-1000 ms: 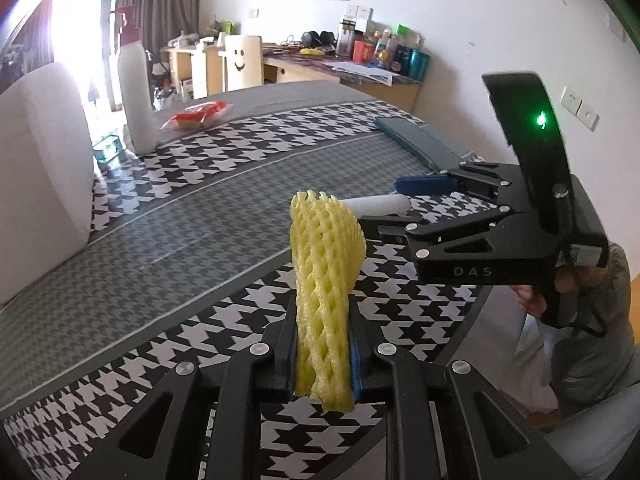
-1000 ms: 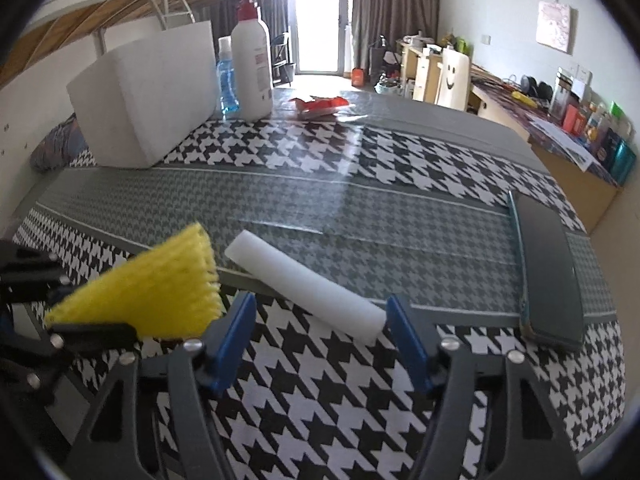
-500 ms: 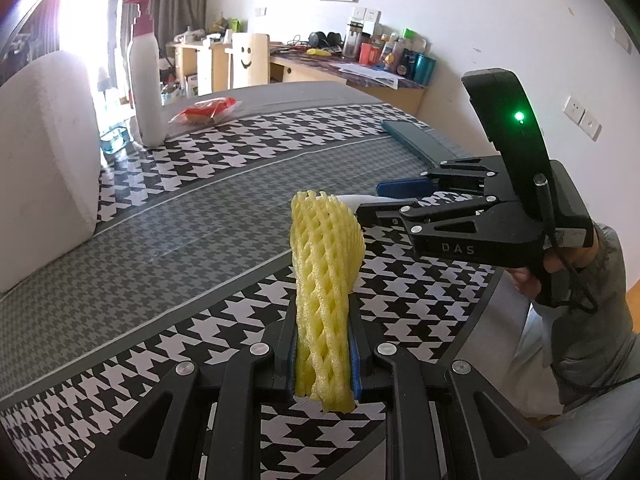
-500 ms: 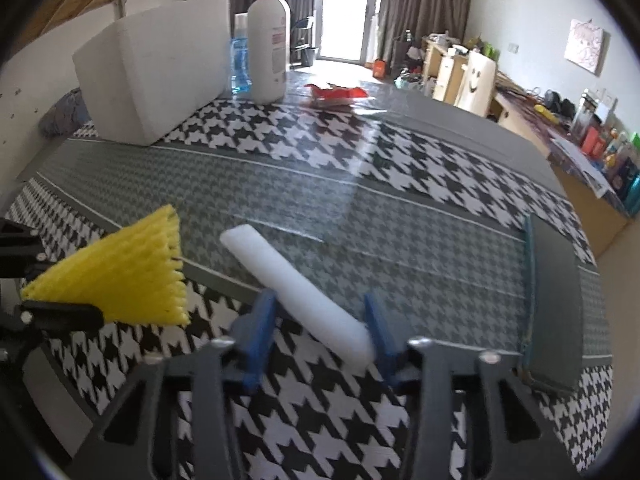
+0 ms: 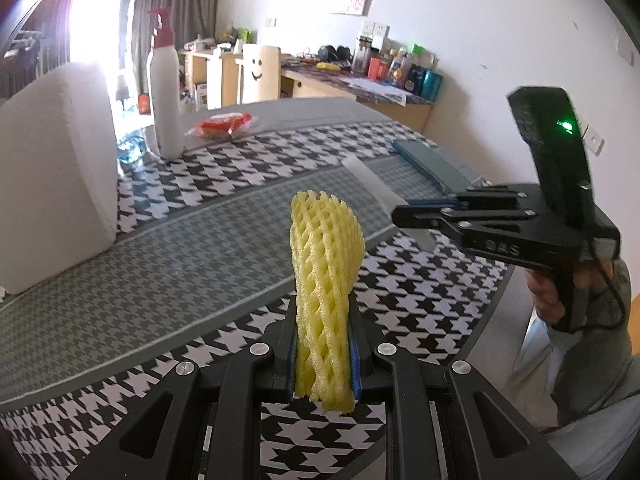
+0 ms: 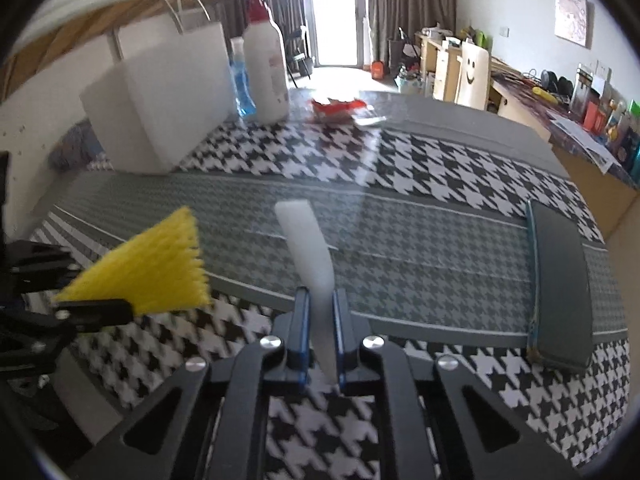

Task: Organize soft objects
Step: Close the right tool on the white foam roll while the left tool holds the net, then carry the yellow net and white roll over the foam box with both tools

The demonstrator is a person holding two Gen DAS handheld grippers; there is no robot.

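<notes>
The left tongs [image 5: 324, 356] are clamped on a yellow foam fruit net [image 5: 326, 280], which stands upright between the blue pads. The right tongs [image 6: 320, 336] have just been closing and now pinch the near end of a white foam tube [image 6: 306, 252], its far end tilted up over the grey band of the houndstooth desk [image 6: 440, 160].

Landmark: the white foam block [image 6: 168, 104].
1. The white pump bottle [image 6: 266, 68] and the blue bottle [image 6: 242, 84] stand just beside the block.
2. The red snack packet [image 6: 338, 106] lies beyond the bottles.
3. The grey-green flat case [image 6: 560, 280] lies well apart from the block, at the desk's opposite edge.

Step in hand, as judged: both soft items are gripped and lifted. The next move calls for carrying them to 1 shared spot, likely near the block, without crushing them.

Legible writing: "DAS" on the right tongs' body in the left view. Bottle labels are unreadable.
</notes>
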